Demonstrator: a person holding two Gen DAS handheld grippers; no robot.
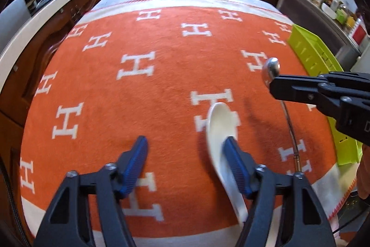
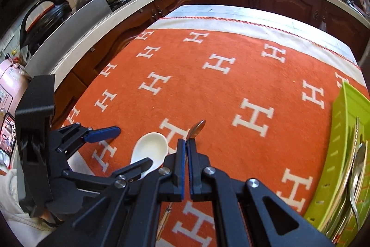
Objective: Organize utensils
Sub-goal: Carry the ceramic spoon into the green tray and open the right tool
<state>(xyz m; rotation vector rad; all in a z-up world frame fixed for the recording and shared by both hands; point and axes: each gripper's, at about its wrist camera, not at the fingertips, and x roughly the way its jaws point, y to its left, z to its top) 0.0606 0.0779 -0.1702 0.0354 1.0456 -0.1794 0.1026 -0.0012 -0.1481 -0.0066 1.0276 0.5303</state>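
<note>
The white spoon (image 1: 222,129) lies on the orange cloth (image 1: 161,75) that covers the table. It is the landmark here. Its bowl points away from the person and its long handle runs back toward them.

The left gripper (image 1: 186,149) hangs right over the white spoon. Its jaws are spread apart, with nothing pinched. The handle of the white spoon lies just beside the right blue pad (image 1: 235,161), not in the middle of the gap. So I think the left gripper should slide a little to the right, so that the 2 pads sit on both sides of the handle, across its long line, before they squeeze.

The right gripper (image 2: 186,142) is just to the right of the white spoon. Its jaws are pressed together on a thin metal spoon (image 2: 196,129), held up off the cloth.

The green tray (image 2: 342,154) is far to the right of the white spoon, with other metal utensils inside. The right gripper is nearer to it.
</note>
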